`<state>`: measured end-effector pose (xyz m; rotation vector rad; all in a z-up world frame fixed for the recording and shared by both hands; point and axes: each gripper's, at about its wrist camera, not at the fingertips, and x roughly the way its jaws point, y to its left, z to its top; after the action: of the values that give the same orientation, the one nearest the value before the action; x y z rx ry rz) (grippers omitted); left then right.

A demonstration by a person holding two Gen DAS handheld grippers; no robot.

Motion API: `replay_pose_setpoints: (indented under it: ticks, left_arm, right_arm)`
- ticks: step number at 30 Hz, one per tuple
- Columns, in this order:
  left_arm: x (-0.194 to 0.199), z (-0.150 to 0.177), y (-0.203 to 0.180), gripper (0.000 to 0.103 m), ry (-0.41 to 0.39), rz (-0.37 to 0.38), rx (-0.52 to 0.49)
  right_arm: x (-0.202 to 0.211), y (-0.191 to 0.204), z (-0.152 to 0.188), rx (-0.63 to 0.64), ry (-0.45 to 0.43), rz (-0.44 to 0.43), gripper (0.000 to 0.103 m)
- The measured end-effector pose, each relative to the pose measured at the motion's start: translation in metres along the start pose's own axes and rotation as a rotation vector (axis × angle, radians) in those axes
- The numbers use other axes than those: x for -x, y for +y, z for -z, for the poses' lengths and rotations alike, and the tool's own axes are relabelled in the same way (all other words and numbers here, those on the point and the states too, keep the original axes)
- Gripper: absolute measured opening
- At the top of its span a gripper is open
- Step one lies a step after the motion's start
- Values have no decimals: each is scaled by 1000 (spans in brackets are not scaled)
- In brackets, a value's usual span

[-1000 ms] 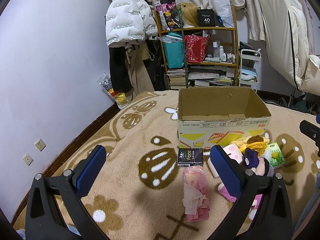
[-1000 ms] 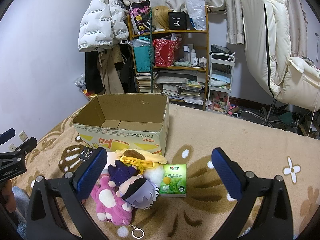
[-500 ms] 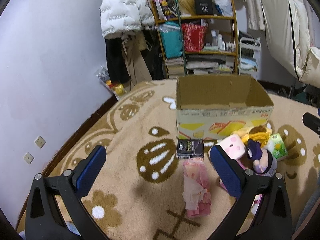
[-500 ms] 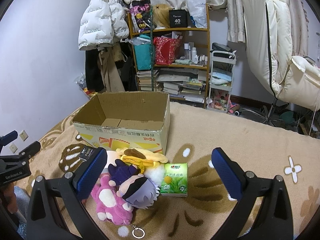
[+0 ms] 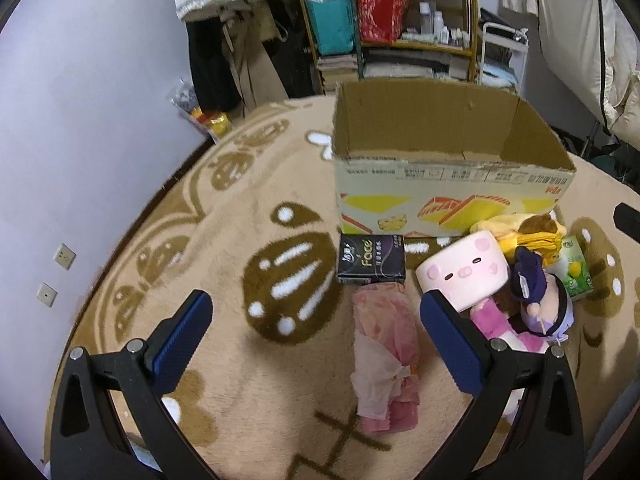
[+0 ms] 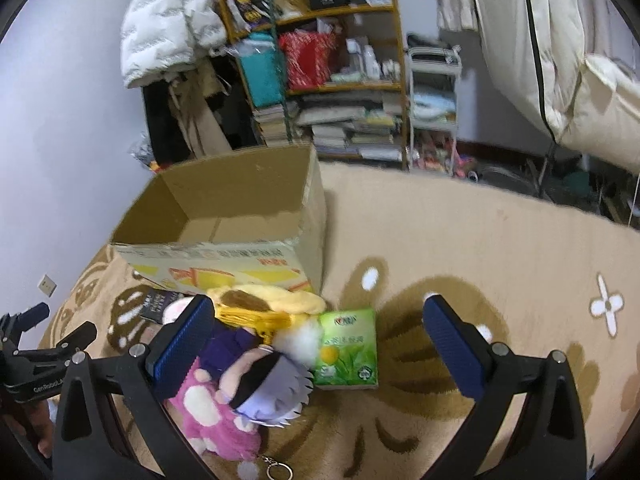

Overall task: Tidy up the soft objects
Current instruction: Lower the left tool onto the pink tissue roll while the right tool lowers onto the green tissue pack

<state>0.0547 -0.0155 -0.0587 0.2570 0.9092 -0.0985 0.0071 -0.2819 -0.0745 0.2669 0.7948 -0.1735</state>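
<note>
An open, empty cardboard box [image 5: 448, 184] stands on the beige carpet; it also shows in the right wrist view [image 6: 240, 240]. In front of it lie a black tissue pack [image 5: 371, 260], a pink tissue pack [image 5: 386, 356], a pink pig plush [image 5: 464, 276], a purple-haired doll [image 6: 264, 380], a yellow plush [image 6: 272, 304] and a green tissue pack [image 6: 348, 348]. My left gripper [image 5: 316, 344] is open above the pink tissue pack. My right gripper [image 6: 320, 352] is open over the doll and green pack.
A cluttered shelf [image 5: 392, 28] with bags and books stands behind the box beside hanging coats [image 6: 168, 28]. A white cart [image 6: 432, 104] and a cream folded chair [image 6: 560, 60] stand at the right. The wall [image 5: 80, 120] runs along the carpet's left edge.
Both grippers have tilted down and moved closer to the pile. The left one came forward toward the pink tissue pack; the right one lowered over the doll and green pack. Nothing was picked up.
</note>
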Motion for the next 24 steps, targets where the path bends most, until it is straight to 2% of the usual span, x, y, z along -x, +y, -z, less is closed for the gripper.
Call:
replay_pose_setpoints:
  ticks: [14,20,22,24]
  left_arm:
    - [-50,2,-19,102,160,71,-31]
    - [-65,7,-28,102,206,88,-66]
    - [-69,9,-30,102,222,92,-72]
    - [-73,11,-32,102,239,94,-78]
  right_arm:
    - [-76,-20,15,-34,195,21,102]
    - [-89,-27,20,-70,231,20,92]
    - [-92,-30,22,-85,252,21,82]
    - [-94,-34,24,-104,267,16,80]
